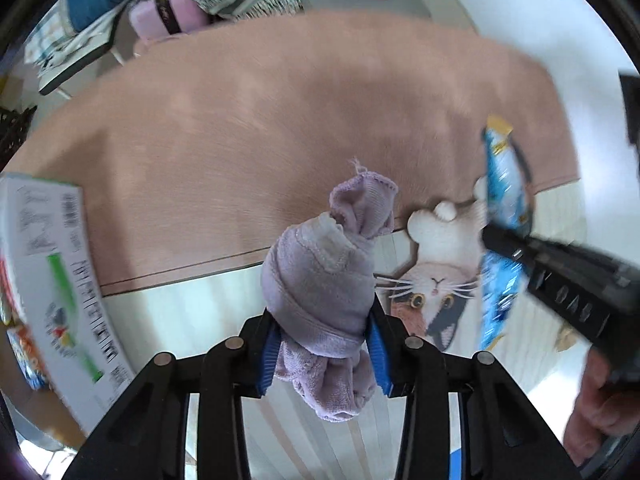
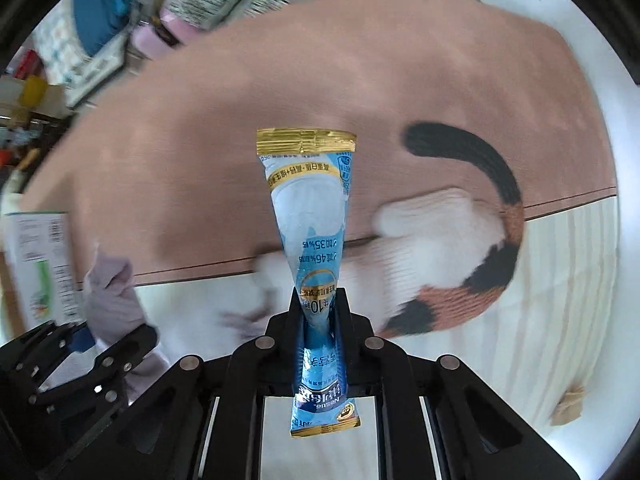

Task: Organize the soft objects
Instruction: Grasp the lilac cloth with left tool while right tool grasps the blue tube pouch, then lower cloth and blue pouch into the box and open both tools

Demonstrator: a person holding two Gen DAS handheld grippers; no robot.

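The left gripper (image 1: pixel 324 344) squeezes a purple cloth (image 1: pixel 320 280) and the right gripper (image 2: pixel 319 300) pinches a blue packet (image 2: pixel 308 200); both look ready to be carried somewhere and set down

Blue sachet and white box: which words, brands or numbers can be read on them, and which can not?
"Nestle": brand, upside down, near the lower end of the blue sachet held in the right claw.
"10": on the sachet's gold ring at the claw tips.
"46%" and "35%": mid-sachet, upside down; the Chinese characters beside them are too small to read surely.
White box: barcodes and print, too blurred to read.
Lilac cloth in the left claw: no text.
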